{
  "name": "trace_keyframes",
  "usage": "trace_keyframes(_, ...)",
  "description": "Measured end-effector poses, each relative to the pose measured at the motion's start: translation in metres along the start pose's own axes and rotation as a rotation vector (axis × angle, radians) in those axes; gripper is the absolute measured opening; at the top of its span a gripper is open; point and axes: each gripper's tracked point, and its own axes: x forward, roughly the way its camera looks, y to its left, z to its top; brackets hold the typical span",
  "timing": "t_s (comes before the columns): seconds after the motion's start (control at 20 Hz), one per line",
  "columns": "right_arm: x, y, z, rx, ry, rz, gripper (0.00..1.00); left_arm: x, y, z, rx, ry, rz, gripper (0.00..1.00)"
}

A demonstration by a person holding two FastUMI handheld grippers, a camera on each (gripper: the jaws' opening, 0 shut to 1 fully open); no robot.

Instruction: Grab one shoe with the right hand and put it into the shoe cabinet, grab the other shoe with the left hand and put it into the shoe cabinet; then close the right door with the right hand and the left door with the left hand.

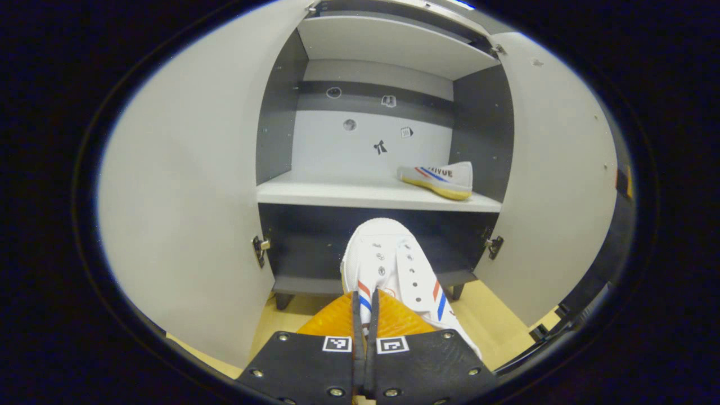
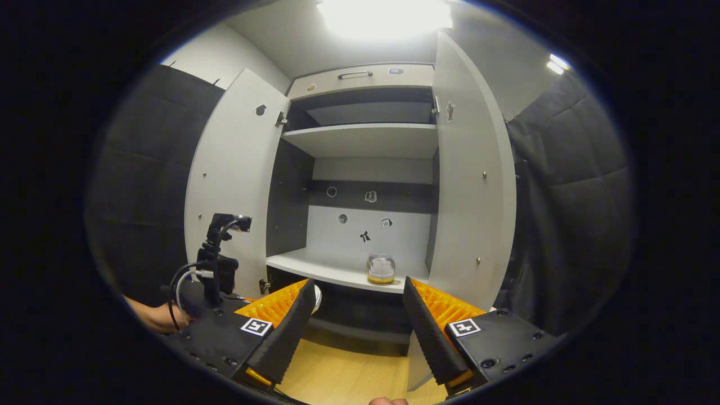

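Note:
My left gripper [image 1: 365,301] is shut on the side of a white shoe [image 1: 394,261] with red and blue stripes, held toe-forward in front of the open shoe cabinet [image 1: 281,140], just below its middle shelf [image 1: 337,194]. The matching shoe [image 1: 439,179] lies on that shelf at the right. In the right gripper view my right gripper [image 2: 360,318] is open with nothing between its fingers, well back from the cabinet [image 2: 360,140]. The shelved shoe [image 2: 381,268] appears heel-on there. The left gripper [image 2: 216,270] and a hand are at the lower left, the held shoe's toe [image 2: 316,298] peeking out.
Both cabinet doors stand wide open: the left door [image 1: 185,185] and the right door [image 1: 557,180], also the left door [image 2: 236,185] and right door [image 2: 469,185]. Upper shelf [image 1: 388,39] is bare. Wooden floor [image 2: 343,371] lies below. Black cloth walls flank the cabinet.

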Motion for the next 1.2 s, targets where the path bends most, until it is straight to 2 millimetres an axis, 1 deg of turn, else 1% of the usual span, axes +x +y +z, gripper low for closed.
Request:
trace_keyframes(0.1,-0.002,-0.005,0.0,0.016,-0.003,-0.012,0.98,-0.008,0.002,0.009,0.024,-0.045,-0.008,0.01)
trace_keyframes(0.15,-0.003,-0.007,0.0,0.023,-0.003,-0.017,0.97,-0.005,-0.001,0.001,0.031,-0.058,-0.007,0.01)
trace_keyframes(0.2,-0.004,-0.01,-0.001,0.027,-0.002,-0.025,0.97,-0.004,-0.002,0.0,0.03,-0.067,-0.004,0.06)
trace_keyframes(0.3,-0.006,-0.017,-0.001,0.026,-0.004,-0.046,0.98,-0.003,-0.002,-0.003,0.019,-0.084,0.002,0.06)
trace_keyframes(0.35,-0.008,-0.019,-0.002,0.026,-0.002,-0.055,0.97,-0.003,-0.003,-0.001,0.02,-0.099,0.004,0.01)
trace_keyframes(0.5,-0.011,-0.029,-0.005,0.02,0.006,-0.09,0.98,-0.008,-0.002,0.003,0.034,-0.125,0.012,0.01)
trace_keyframes(0.7,-0.012,-0.037,-0.008,0.03,0.015,-0.127,0.98,-0.006,-0.002,0.002,0.026,-0.149,0.002,0.01)
trace_keyframes(0.9,-0.011,-0.04,-0.006,0.029,0.008,-0.147,0.97,-0.01,-0.002,0.004,0.046,-0.157,0.015,0.01)
trace_keyframes(1.2,-0.008,-0.042,-0.013,0.022,0.023,-0.184,0.97,-0.009,-0.002,0.003,0.038,-0.134,0.033,0.01)
